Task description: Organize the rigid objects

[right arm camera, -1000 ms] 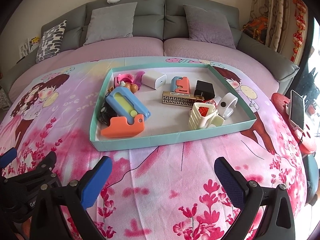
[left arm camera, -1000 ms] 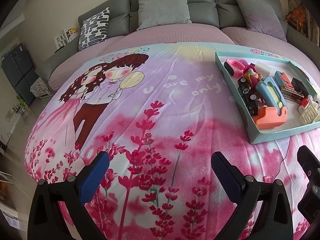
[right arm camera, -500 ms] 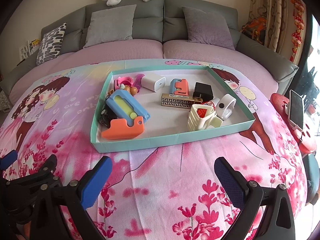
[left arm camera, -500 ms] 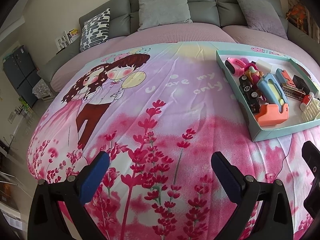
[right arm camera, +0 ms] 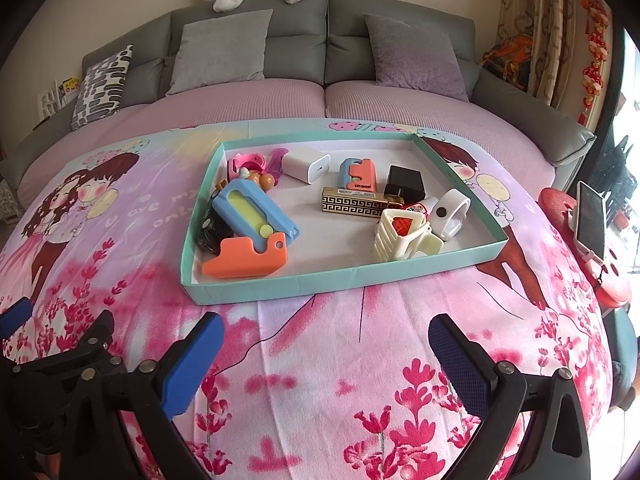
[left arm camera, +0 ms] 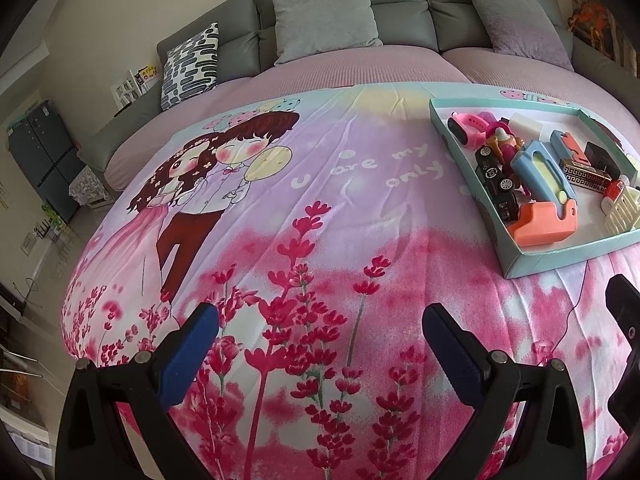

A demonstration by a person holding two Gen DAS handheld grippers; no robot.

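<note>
Printed bedspread [right arm camera: 320, 360] supports the teal tray [right arm camera: 340, 278], which holds every visible rigid item, among them the orange block [right arm camera: 244, 258]. Over the last second both views drew back slightly; nothing was picked up. Left gripper [left arm camera: 320, 340] and right gripper [right arm camera: 326, 346] hang wide open, empty, probably between picks.

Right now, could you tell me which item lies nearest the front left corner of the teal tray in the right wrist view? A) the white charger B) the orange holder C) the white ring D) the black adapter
B: the orange holder sits by the teal tray's front left corner, while the white charger, black adapter and white ring lie farther back or to the right.
</note>
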